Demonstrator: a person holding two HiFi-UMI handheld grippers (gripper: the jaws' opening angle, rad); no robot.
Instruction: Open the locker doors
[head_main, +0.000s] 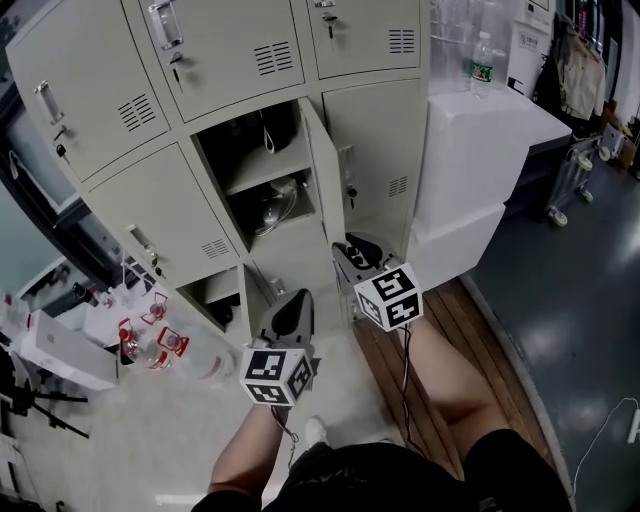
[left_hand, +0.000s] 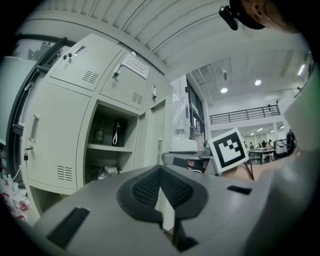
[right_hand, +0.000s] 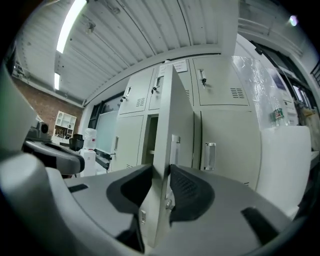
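A bank of pale grey lockers (head_main: 215, 45) fills the head view. One middle locker stands open, its shelves (head_main: 262, 165) showing, and its door (head_main: 322, 170) swings out edge-on toward me. My right gripper (head_main: 352, 250) is at that door's free edge. In the right gripper view the door (right_hand: 172, 125) runs between the pads, and the right gripper (right_hand: 161, 185) is shut on its edge. My left gripper (head_main: 292, 305) hangs lower and to the left, off the lockers. Seen from the left gripper view, the left gripper (left_hand: 161, 186) is shut with nothing in it.
A low compartment (head_main: 215, 290) at bottom left also gapes dark. The neighbouring right locker (head_main: 375, 150) is closed. White boxes (head_main: 480, 150) with a water bottle (head_main: 482, 62) stand on the right. Plastic bottles (head_main: 150, 340) lie at the lower left. I sit on a wooden platform (head_main: 440, 380).
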